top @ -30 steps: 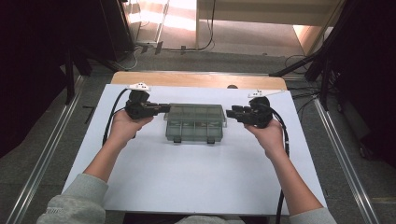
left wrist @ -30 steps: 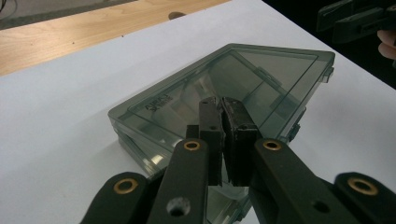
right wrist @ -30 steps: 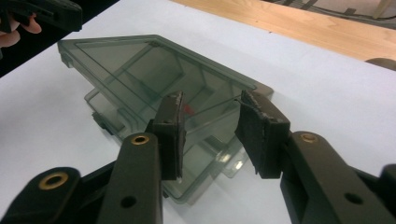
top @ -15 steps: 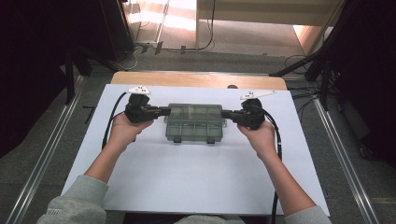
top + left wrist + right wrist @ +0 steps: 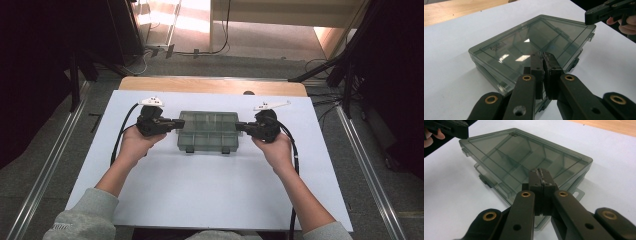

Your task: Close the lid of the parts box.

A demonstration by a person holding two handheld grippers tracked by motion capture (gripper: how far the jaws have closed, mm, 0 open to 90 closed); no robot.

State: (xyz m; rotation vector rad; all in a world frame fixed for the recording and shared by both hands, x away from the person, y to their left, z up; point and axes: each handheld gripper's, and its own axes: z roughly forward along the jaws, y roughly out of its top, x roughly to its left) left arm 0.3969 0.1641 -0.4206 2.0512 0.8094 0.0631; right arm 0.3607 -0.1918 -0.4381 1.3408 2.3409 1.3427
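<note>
A white table top (image 5: 210, 200) lies over a wooden board (image 5: 212, 85) whose far edge shows beyond it. The table stands on grey carpeted floor, with metal rails (image 5: 45, 170) running along both sides and dark equipment and cables past them.

A smoky, translucent plastic organiser box (image 5: 207, 131) sits flat on the white surface, toward the far middle of the table. Its lid is shut. Internal dividers show through the lid, and two latch tabs (image 5: 190, 149) project from the edge nearest the person. The compartments' contents cannot be made out.

The left gripper (image 5: 172, 123) is held in the person's left hand (image 5: 135, 142) at the left short end of the box. In the left gripper view its jaws stand pressed together, with no more than a hairline gap, their tips over the near corner of the lid (image 5: 529, 42). Nothing is held between them.

The right gripper (image 5: 240, 126) is held in the right hand (image 5: 272, 147) at the opposite short end. In the right gripper view its jaws are fully closed against each other, tips at the box edge, holding nothing. Whether either gripper actually touches the box cannot be told.

A black cable (image 5: 122, 132) trails from the left gripper, and another (image 5: 295, 165) trails from the right gripper along the forearm. Grey sleeves (image 5: 80, 220) show at the bottom edge.
</note>
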